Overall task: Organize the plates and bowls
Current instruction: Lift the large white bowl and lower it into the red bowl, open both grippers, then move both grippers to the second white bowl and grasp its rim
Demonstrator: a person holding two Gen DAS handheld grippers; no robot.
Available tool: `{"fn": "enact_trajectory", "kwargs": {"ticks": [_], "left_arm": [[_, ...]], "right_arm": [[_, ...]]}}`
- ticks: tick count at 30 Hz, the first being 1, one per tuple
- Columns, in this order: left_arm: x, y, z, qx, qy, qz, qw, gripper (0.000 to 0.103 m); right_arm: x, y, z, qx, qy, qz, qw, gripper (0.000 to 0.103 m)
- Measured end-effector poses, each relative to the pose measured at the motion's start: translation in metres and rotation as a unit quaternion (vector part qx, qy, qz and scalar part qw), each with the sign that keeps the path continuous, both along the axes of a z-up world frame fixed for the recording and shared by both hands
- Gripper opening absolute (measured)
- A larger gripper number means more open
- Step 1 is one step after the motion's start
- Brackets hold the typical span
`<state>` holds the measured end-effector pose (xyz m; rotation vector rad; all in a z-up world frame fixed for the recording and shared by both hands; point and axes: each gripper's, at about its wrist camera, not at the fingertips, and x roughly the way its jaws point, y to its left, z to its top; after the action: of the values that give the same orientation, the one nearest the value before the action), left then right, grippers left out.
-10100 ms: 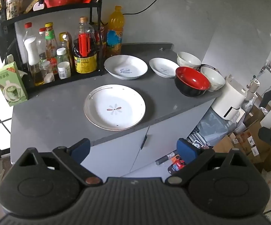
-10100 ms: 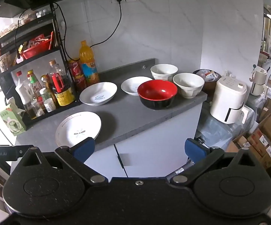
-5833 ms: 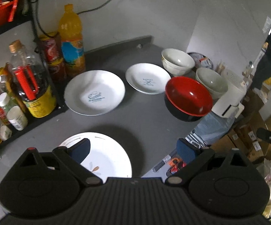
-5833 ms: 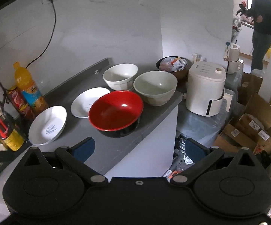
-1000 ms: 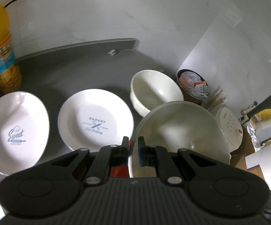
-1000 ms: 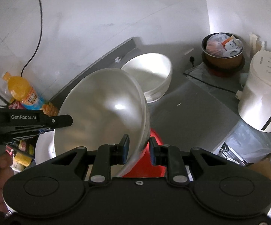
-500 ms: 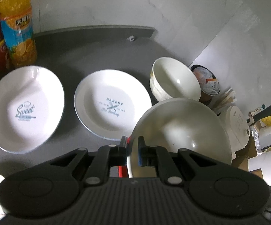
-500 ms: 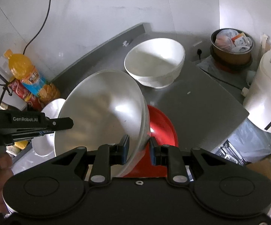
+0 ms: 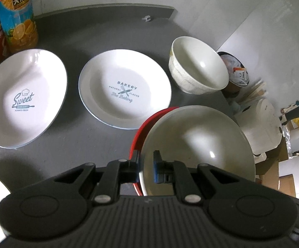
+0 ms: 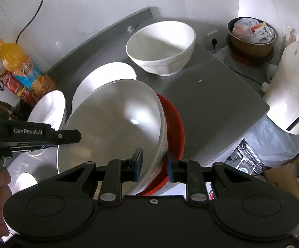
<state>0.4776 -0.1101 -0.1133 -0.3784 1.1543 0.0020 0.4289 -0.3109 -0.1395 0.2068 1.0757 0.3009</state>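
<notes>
The grey-white bowl is held tilted right over the red bowl, its rim pinched on one side by the left tongs and on the other by the right tongs, both clenched on it. Whether it's already resting in the red bowl can't be told. The white bowl is seen just behind the red bowl on the worktop, so it looks like a straight drop into the red bowl is what's called for next.

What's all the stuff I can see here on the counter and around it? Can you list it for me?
Grey-green bowl: one, gripped at both rims, over the red bowl.
Red bowl: one, on the counter edge.
White bowl: one, at the back.
White plates: two, printed Bakery and Sweet.
Orange drink bottle: one, back left.
White appliance: one, beside the counter.
Grey counter: one.
Left gripper, right gripper: black, blue pads.
</notes>
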Motion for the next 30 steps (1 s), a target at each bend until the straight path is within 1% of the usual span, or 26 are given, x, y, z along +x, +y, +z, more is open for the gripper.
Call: {"fn": "enact_trajectory", "kwargs": {"ticks": [4, 5, 7, 9, 10, 11, 12, 15, 16, 17, 18, 20, 22, 24, 26, 27, 28, 29, 30], "left_arm": [[-0.002, -0.002, -0.003, 0.007, 0.004, -0.006, 1.0, 0.01], [-0.002, -0.003, -0.004, 0.007, 0.006, -0.007, 0.9999, 0.01], [-0.001, -0.003, -0.007, 0.004, 0.011, -0.007, 0.9999, 0.01], [-0.001, -0.002, -0.01, -0.001, 0.014, -0.006, 0.9999, 0.01], [0.0, -0.003, -0.01, -0.002, 0.016, -0.007, 0.9999, 0.01], [0.0, -0.003, -0.01, 0.0, 0.015, -0.008, 0.9999, 0.01], [-0.001, -0.004, -0.01, 0.0, 0.012, -0.01, 0.9999, 0.011], [0.002, -0.006, -0.007, 0.005, 0.021, -0.018, 0.9996, 0.012], [0.002, -0.005, -0.006, 0.005, 0.021, -0.019, 0.9996, 0.014], [0.002, -0.004, -0.004, 0.006, 0.021, -0.018, 0.9996, 0.019], [0.003, -0.004, -0.003, 0.007, 0.019, -0.016, 0.9997, 0.02], [0.004, -0.004, 0.001, 0.004, 0.015, -0.017, 0.9997, 0.026], [0.004, -0.005, 0.006, 0.001, 0.013, -0.022, 0.9997, 0.029], [0.004, -0.007, 0.011, 0.002, 0.009, -0.025, 0.9997, 0.034], [0.004, -0.009, 0.017, 0.005, 0.002, -0.025, 0.9997, 0.043], [0.004, -0.01, 0.019, 0.007, -0.001, -0.025, 0.9997, 0.045], [0.004, -0.011, 0.022, 0.009, -0.003, -0.026, 0.9996, 0.05], [0.004, -0.011, 0.024, 0.012, -0.004, -0.027, 0.9996, 0.053], [0.005, -0.013, 0.026, 0.015, -0.007, -0.027, 0.9995, 0.055]], "right_arm": [[0.001, 0.006, -0.006, -0.017, 0.001, 0.007, 1.0, 0.027], [0.002, 0.007, -0.006, -0.022, -0.002, 0.008, 1.0, 0.029], [0.002, 0.009, -0.006, -0.026, -0.001, 0.006, 1.0, 0.034], [0.003, 0.01, -0.003, -0.022, -0.003, 0.003, 1.0, 0.044], [0.003, 0.011, -0.002, -0.022, -0.005, 0.003, 1.0, 0.046], [0.002, 0.012, 0.0, -0.024, -0.008, 0.002, 1.0, 0.052], [0.003, 0.012, 0.001, -0.024, -0.006, 0.001, 1.0, 0.055], [0.005, 0.01, 0.002, -0.014, 0.0, -0.004, 1.0, 0.062], [0.004, 0.009, 0.006, -0.012, -0.006, -0.005, 1.0, 0.063], [0.003, 0.008, 0.008, -0.011, -0.01, -0.004, 1.0, 0.066], [0.002, 0.008, 0.012, -0.012, -0.016, -0.002, 1.0, 0.07], [0.001, 0.006, 0.018, -0.014, -0.023, -0.004, 1.0, 0.073], [-0.001, 0.004, 0.021, -0.013, -0.027, -0.009, 1.0, 0.073], [-0.002, -0.001, 0.022, -0.011, -0.028, -0.018, 0.999, 0.073], [-0.002, -0.005, 0.024, -0.008, -0.031, -0.027, 0.999, 0.073], [-0.002, -0.007, 0.026, -0.007, -0.033, -0.03, 0.999, 0.073], [-0.002, -0.01, 0.028, -0.001, -0.036, -0.032, 0.999, 0.073], [-0.003, -0.011, 0.029, 0.004, -0.039, -0.032, 0.999, 0.074], [-0.003, -0.012, 0.031, 0.01, -0.043, -0.029, 0.999, 0.077]]}}
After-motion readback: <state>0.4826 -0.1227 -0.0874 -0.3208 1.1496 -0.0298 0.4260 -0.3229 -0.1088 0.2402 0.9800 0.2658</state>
